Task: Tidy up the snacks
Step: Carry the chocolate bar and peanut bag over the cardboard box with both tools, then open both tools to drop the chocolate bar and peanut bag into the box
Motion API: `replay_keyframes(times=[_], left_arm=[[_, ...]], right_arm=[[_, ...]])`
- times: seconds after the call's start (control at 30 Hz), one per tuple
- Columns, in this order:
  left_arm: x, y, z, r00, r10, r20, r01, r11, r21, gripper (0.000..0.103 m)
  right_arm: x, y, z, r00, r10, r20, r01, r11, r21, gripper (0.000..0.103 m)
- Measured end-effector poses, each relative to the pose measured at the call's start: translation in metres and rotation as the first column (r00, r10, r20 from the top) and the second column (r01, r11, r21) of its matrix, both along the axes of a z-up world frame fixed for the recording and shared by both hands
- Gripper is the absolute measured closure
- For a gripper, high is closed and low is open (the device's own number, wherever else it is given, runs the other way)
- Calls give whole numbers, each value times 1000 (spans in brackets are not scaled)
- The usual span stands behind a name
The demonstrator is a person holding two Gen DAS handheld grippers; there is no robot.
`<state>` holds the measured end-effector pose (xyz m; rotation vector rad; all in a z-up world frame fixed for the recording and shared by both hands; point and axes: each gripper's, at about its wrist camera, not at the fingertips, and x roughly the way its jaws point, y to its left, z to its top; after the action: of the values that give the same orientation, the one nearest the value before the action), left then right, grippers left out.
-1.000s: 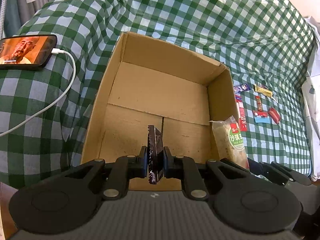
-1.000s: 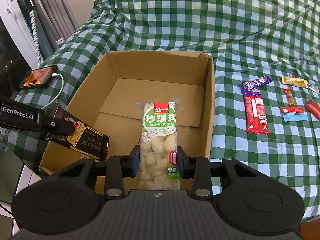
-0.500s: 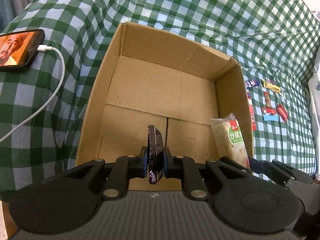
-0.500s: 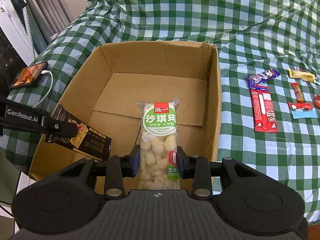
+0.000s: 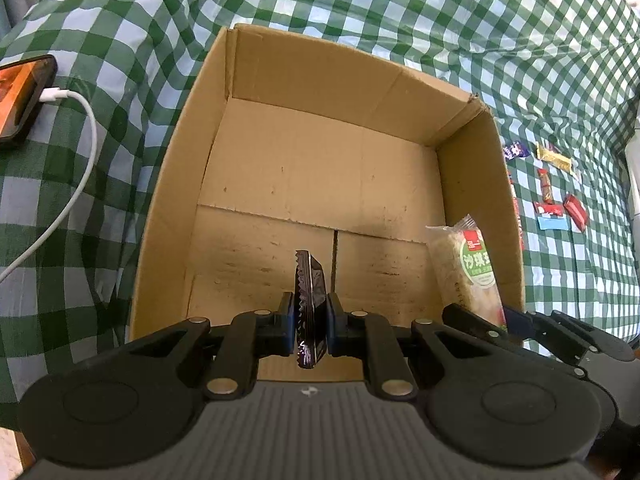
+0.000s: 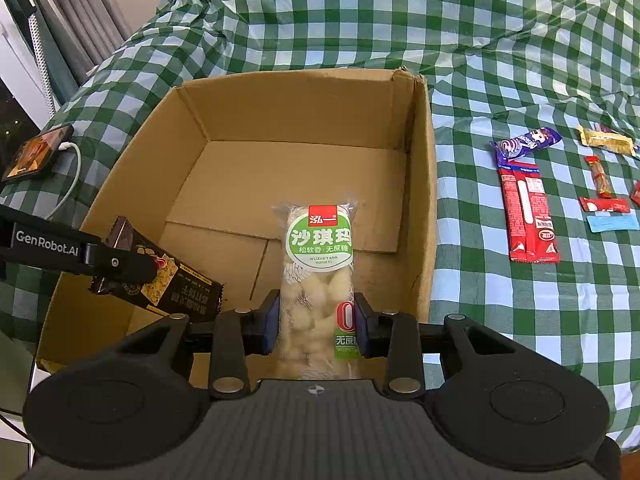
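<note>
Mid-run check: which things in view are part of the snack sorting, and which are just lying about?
Part of the job:
cardboard box
dark snack bar in left gripper
pale snack pack in right gripper
loose snacks on the checked cloth

Lying about:
phone
white charging cable

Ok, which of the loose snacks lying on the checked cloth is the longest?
The long red packet, nearest the cardboard box, just below the purple wrapper; the others are much shorter.

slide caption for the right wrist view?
Right gripper holds a sachima pack over the cardboard box; left gripper holds a dark snack bar.
</note>
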<state>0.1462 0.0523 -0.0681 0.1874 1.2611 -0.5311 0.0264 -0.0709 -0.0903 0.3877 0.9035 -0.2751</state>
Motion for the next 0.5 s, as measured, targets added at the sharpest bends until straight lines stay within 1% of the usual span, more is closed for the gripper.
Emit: replay_keyframes(times=[0.17,0.2,0.23,0.27,0.3,0.33,0.4,0.5], left_arm=[[4,-5,-1,1000,-7,23,6,1000,21,86],[5,-5,-1,1000,-2,31,2,1000,28,78],[4,-5,0,999,3,53,-5,999,40,67],[3,-5,2,997,4,78,-8,999,53,33],[0,-4,6,993,6,119,-14,998,63,3],[-3,-2,11,987,14,163,-25,998,65,1],[-12,2,21,970,9,244,-26,998,65,0],[-25,7,25,967,-11,255,-17,994,104,0]], right_arm=[[4,-3,0,1000,-6,6,6,1000,-10,65],[5,-4,0,1000,-11,10,11,1000,-11,65],[6,-5,1,1000,-17,22,18,1000,-13,64],[6,-7,2,999,-26,35,27,999,-22,64],[6,-7,4,998,-35,46,37,999,-33,54],[5,-8,7,998,-44,54,46,998,-47,38],[0,-6,12,996,-41,77,46,997,-69,26],[-11,0,17,997,-8,72,14,997,-79,20]])
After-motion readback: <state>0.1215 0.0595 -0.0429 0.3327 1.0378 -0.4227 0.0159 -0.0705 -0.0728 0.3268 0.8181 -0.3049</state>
